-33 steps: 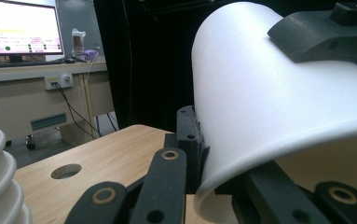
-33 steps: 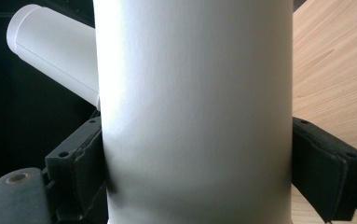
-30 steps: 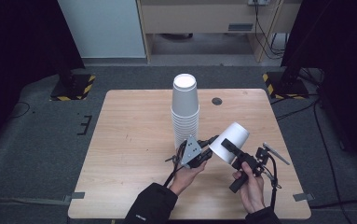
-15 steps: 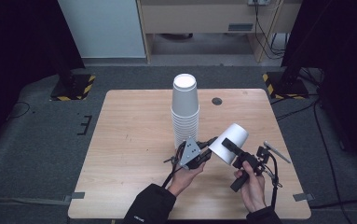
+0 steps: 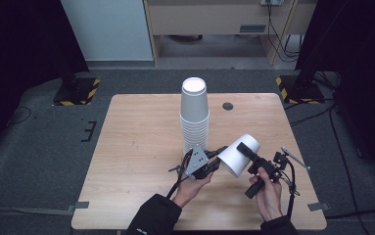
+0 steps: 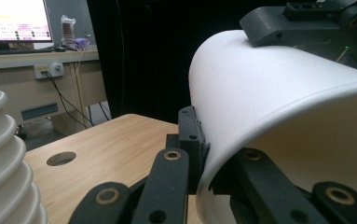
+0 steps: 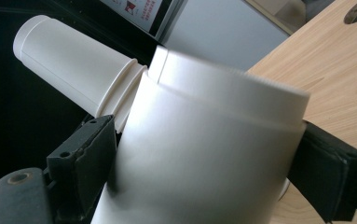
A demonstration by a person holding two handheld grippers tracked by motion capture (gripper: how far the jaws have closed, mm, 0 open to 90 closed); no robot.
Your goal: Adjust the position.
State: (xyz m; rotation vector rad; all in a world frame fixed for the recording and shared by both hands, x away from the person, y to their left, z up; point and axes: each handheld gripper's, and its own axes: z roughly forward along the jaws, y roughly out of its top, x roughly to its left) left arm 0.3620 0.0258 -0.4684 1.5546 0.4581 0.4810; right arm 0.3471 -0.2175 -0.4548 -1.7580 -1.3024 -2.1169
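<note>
1. White paper wall sits between the jaws of the left gripper [image 5: 213, 164]: in the left gripper view they are pinched nearly together on the rim of the loose cup [image 6: 288, 107], one jaw outside the wall and one inside the mouth.
2. Around the body of the same cup [image 7: 204, 154], the jaws of the right gripper [image 5: 247, 157] stand at a narrow-to-middling width, and they have just been opening a little; in the right gripper view one dark jaw lies against each side of the cup wall.
3. Held by both grippers, the loose cup [image 5: 238, 154] lies tilted above the bench [image 5: 141, 132], its open mouth toward 7 o'clock in the high view and its closed base toward 1 o'clock.
4. Each gripper is carried by a hand: the left hand [image 5: 190, 188] comes in from 6 o'clock, and the right hand [image 5: 268, 193] comes in just to its 3 o'clock side.
5. Just at 11 o'clock of the held cup stands the cup stack [image 5: 194, 115], upright on the bench with the bases up, near the bench's middle.
6. Further out at 12 o'clock, a round cable hole [image 5: 228, 105] sits in the wooden benchtop near its far edge.
</note>
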